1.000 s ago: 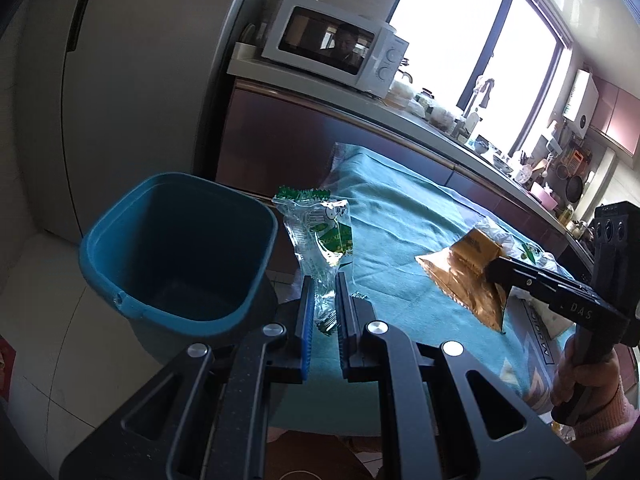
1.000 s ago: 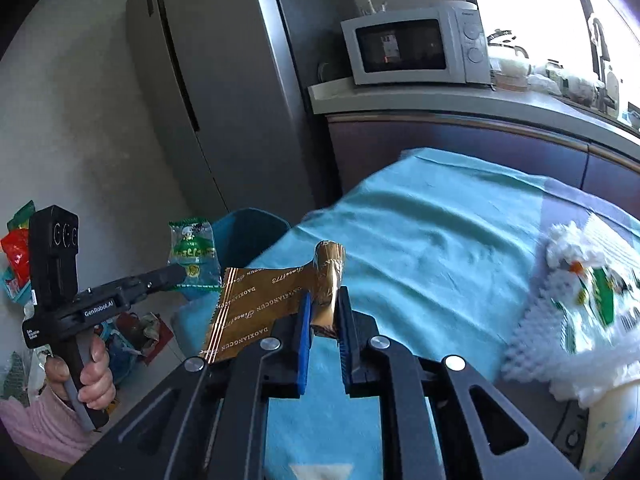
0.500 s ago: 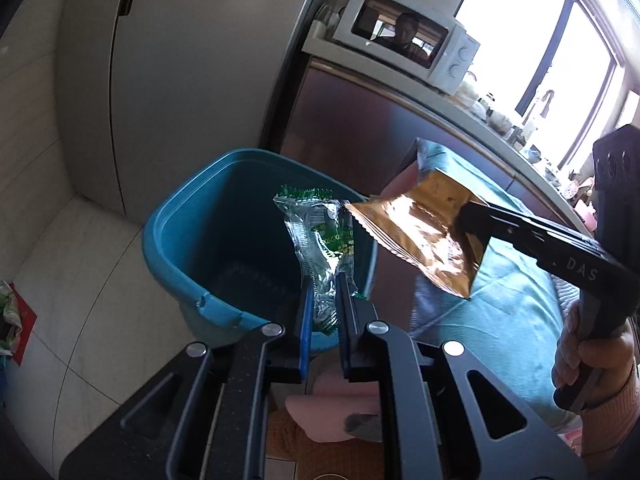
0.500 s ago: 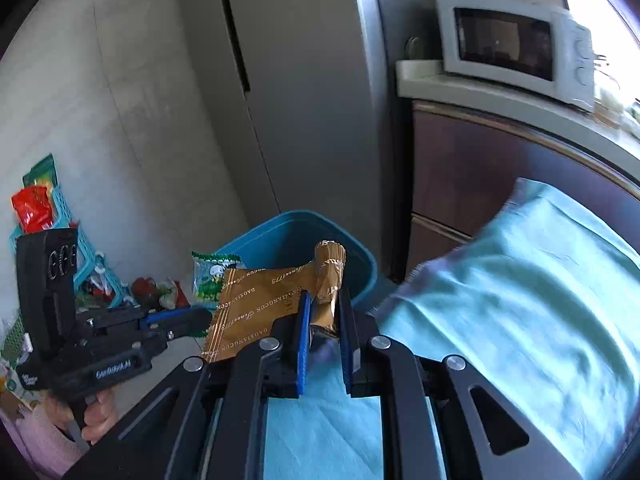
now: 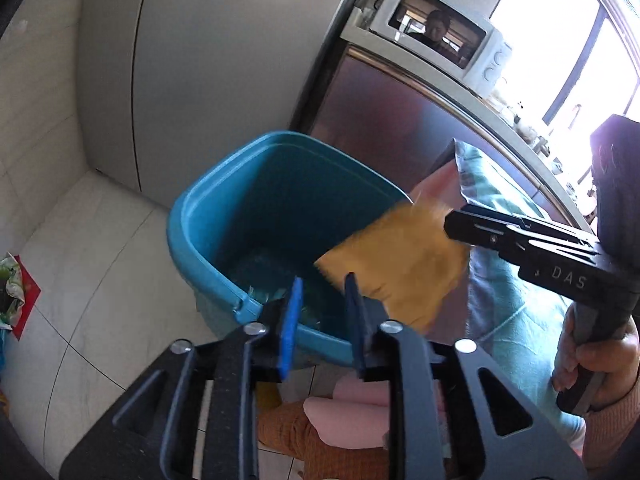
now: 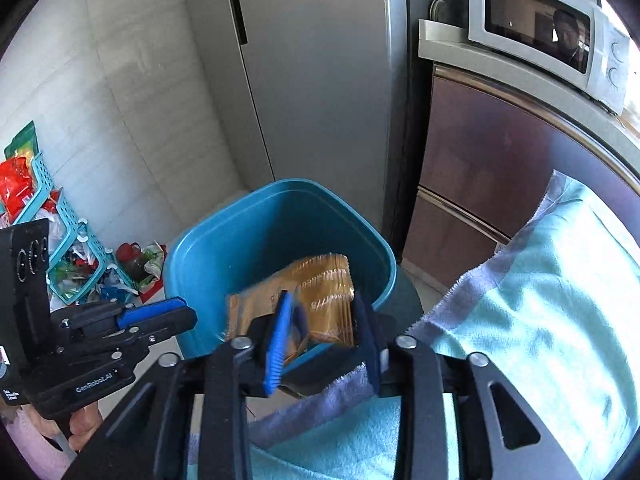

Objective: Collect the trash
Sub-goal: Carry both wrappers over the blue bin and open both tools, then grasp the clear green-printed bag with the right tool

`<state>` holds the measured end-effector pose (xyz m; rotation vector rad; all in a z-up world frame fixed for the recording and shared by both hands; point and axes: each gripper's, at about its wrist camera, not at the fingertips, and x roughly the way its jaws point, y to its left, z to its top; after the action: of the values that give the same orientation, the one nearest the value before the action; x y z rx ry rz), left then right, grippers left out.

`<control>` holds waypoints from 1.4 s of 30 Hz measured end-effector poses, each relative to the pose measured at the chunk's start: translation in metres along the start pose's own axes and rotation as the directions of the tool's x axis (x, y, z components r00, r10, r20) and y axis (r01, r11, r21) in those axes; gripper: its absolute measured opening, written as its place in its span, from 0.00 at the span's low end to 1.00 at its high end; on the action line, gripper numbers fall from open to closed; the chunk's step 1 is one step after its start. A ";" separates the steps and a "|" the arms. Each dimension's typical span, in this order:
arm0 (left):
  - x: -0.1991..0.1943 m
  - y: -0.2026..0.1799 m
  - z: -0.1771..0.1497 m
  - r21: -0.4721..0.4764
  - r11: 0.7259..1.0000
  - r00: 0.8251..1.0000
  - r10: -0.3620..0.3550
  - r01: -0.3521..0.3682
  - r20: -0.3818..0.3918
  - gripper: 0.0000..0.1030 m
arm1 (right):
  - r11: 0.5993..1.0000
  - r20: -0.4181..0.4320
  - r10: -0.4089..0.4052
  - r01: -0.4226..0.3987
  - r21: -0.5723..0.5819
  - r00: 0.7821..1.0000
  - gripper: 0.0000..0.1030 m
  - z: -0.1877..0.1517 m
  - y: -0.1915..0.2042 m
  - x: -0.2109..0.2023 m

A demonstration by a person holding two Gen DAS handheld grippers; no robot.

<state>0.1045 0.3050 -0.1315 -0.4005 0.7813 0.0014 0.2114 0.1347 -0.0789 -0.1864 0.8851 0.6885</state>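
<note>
A teal trash bin (image 5: 224,216) stands on the floor beside the table; it also shows in the right wrist view (image 6: 240,240). My left gripper (image 5: 322,300) is open and empty over the bin's near rim. A green wrapper (image 5: 280,294) lies at the bin's bottom, mostly hidden. My right gripper (image 6: 322,320) is open over the bin. The gold wrapper (image 6: 320,292) is blurred, falling free just ahead of its fingers; it also shows in the left wrist view (image 5: 400,264).
A grey fridge (image 6: 320,80) stands behind the bin. A counter with a microwave (image 6: 540,36) is to the right. A table with a teal cloth (image 6: 540,320) is at right. A teal basket with litter (image 6: 60,240) lies on the floor at left.
Both grippers moved over the bin and opened. The green wrapper dropped into the bin; the gold wrapper has left the right gripper and is falling.
</note>
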 end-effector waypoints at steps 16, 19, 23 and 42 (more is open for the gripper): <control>-0.044 -0.105 -0.010 0.221 0.959 0.974 -0.204 0.179 0.095 0.51 | 0.994 0.249 0.007 -0.035 0.108 0.968 0.45 -0.074 -0.045 -0.139; -0.043 -0.139 -0.019 0.288 0.922 0.957 -0.285 0.257 0.059 0.52 | 0.985 0.295 -0.062 0.011 0.170 0.954 0.47 -0.098 -0.065 -0.176; -0.032 -0.192 -0.031 0.361 0.866 0.930 -0.367 0.346 -0.010 0.53 | 0.963 0.324 -0.157 0.072 0.260 0.933 0.48 -0.131 -0.089 -0.215; 0.005 -0.359 -0.090 0.564 0.665 0.865 -0.452 0.489 -0.218 0.54 | 0.842 0.248 -0.334 0.170 0.511 0.909 0.48 -0.195 -0.189 -0.249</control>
<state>0.0997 -0.0590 -0.0664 0.0275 0.6718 -0.7487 0.0947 -0.2119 -0.0358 0.2518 0.6652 0.2186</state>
